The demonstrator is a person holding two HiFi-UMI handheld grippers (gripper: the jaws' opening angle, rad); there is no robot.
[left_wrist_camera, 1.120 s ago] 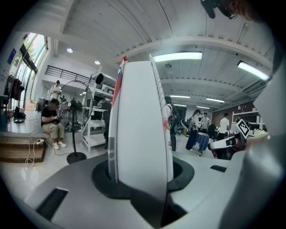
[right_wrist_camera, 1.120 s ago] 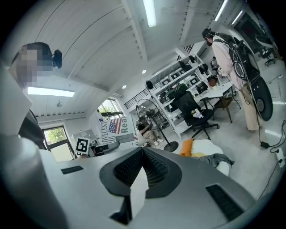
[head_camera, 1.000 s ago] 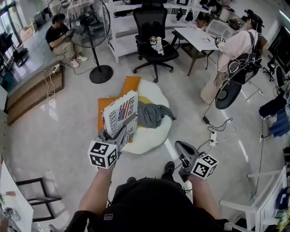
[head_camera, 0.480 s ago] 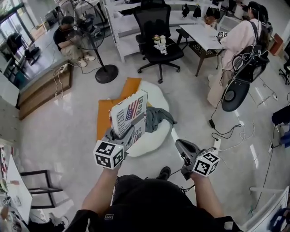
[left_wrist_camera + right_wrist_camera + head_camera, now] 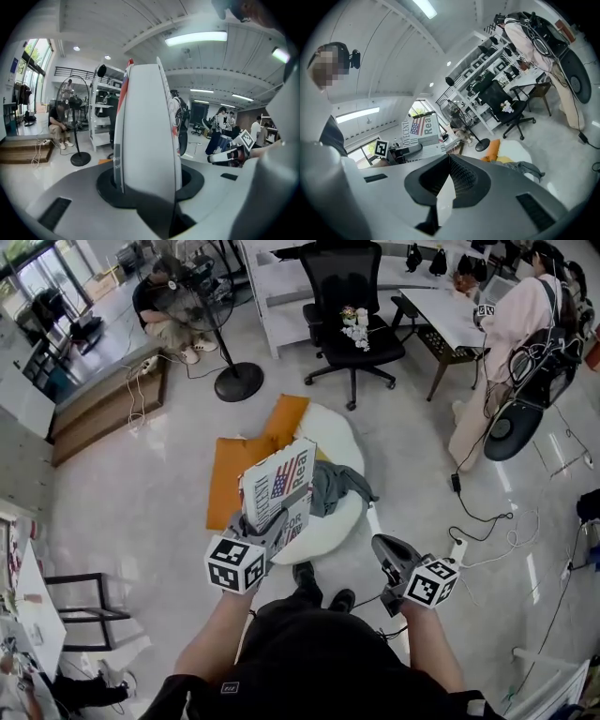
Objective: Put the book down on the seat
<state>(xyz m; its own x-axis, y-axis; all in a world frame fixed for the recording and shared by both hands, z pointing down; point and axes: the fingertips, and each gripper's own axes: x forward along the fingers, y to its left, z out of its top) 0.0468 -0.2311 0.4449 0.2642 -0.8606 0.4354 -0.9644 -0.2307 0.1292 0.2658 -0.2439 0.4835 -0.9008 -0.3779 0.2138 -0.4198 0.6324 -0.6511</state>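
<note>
A thick white book (image 5: 277,486) with a flag on its cover stands upright, and my left gripper (image 5: 269,522) is shut on its lower edge. It hangs over the near left part of a round white seat cushion (image 5: 330,519) on the floor. In the left gripper view the book's (image 5: 145,126) page edge fills the gap between the jaws of the left gripper (image 5: 146,183). My right gripper (image 5: 385,548) is shut and empty, to the right of the seat. The right gripper view shows its tips (image 5: 449,162) meeting, and the book (image 5: 423,131) at the left.
A grey cloth (image 5: 337,486) lies on the seat, with orange cushions (image 5: 232,474) beside it. Behind stand a black office chair (image 5: 354,329) and a pedestal fan (image 5: 236,381). One person (image 5: 511,343) stands at the right; another (image 5: 164,320) sits at the far left. Cables (image 5: 478,517) run across the floor.
The view has closed in on the seat, and the person's feet now show at its near edge. The book stays upright in the left gripper. The right gripper stays shut.
</note>
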